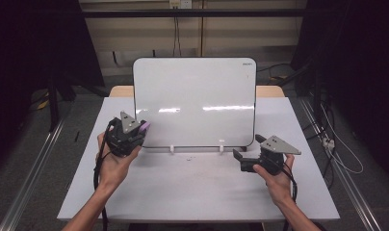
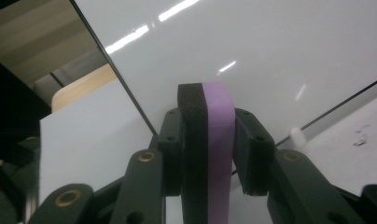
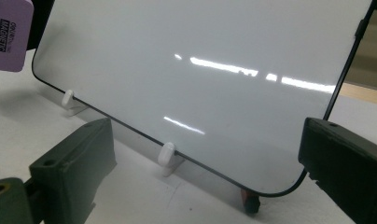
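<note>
A white whiteboard [image 1: 195, 101] leans on small white stands at the middle of the table; its surface looks blank. My left gripper [image 1: 135, 130] is at the board's lower left corner, shut on a purple and black eraser [image 2: 207, 140], whose purple side [image 1: 144, 127] sits close to the board's face. The eraser [image 3: 8, 35] appears at the upper left in the right gripper view. My right gripper [image 1: 248, 153] rests near the board's lower right corner with its jaws wide apart and nothing between them; the whiteboard [image 3: 200, 84] stands just beyond them.
The white table [image 1: 197, 187] has bare room in front of the board. Two white stand clips [image 1: 172, 148] hold the board's bottom edge. A wooden surface [image 1: 269, 91] shows behind the board. Cables [image 1: 337, 144] lie on the floor at the right.
</note>
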The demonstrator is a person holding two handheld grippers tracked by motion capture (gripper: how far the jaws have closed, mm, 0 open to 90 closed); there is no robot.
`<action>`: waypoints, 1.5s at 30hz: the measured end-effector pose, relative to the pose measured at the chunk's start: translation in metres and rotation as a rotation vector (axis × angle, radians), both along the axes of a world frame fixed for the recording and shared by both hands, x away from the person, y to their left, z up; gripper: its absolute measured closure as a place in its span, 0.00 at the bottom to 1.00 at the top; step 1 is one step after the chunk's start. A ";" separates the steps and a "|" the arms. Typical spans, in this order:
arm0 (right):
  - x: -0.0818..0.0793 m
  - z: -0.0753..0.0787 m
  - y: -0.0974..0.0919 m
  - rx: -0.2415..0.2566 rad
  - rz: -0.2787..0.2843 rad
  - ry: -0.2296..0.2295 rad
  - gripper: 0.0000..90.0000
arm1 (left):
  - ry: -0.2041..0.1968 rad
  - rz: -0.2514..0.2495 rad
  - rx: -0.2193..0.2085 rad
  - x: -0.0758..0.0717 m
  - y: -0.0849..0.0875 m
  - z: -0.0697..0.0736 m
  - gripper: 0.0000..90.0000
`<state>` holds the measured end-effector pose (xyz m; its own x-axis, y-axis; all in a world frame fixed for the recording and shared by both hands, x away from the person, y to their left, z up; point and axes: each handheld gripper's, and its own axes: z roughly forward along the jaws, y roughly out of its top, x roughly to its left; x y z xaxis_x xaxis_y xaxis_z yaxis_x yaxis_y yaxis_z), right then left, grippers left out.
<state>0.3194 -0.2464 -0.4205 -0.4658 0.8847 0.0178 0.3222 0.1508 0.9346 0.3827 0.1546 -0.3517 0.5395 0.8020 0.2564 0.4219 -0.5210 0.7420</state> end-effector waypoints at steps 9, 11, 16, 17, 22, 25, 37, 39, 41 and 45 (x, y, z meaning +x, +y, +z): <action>0.000 -0.002 0.002 -0.004 0.006 0.008 0.04 | -0.005 -0.004 0.077 0.012 -0.019 -0.009 0.74; 0.000 -0.002 0.003 -0.007 0.010 0.009 0.04 | -0.014 -0.008 0.076 0.013 -0.022 -0.009 0.74; 0.000 -0.003 0.003 -0.005 0.012 0.010 0.04 | -0.017 -0.015 0.111 0.016 -0.033 -0.010 0.74; 0.000 -0.003 0.003 -0.007 0.010 0.007 0.04 | -0.020 -0.021 0.116 0.017 -0.035 -0.011 0.74; 0.000 -0.003 0.003 -0.006 0.009 0.008 0.04 | -0.028 -0.027 0.126 0.021 -0.043 -0.017 0.74; 0.000 -0.003 0.003 -0.006 0.009 0.007 0.04 | -0.037 -0.034 0.145 0.022 -0.048 -0.022 0.73; -0.001 -0.004 0.001 -0.006 -0.001 0.011 0.05 | -0.032 -0.020 0.043 0.025 -0.042 -0.027 0.58; 0.000 -0.004 0.000 -0.006 -0.004 0.012 0.05 | -0.029 -0.007 0.025 0.025 -0.039 -0.027 0.44; 0.000 -0.004 0.000 -0.006 -0.005 0.013 0.05 | -0.030 -0.023 -0.023 0.025 -0.034 -0.028 0.34; 0.000 -0.004 -0.001 -0.008 -0.009 0.015 0.05 | -0.045 -0.038 -0.156 0.020 -0.018 -0.026 0.19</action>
<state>0.3192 -0.2472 -0.4246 -0.4573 0.8892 0.0179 0.3374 0.1548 0.9286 0.4024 0.1367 -0.3778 0.5611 0.8131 0.1548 0.3689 -0.4131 0.8326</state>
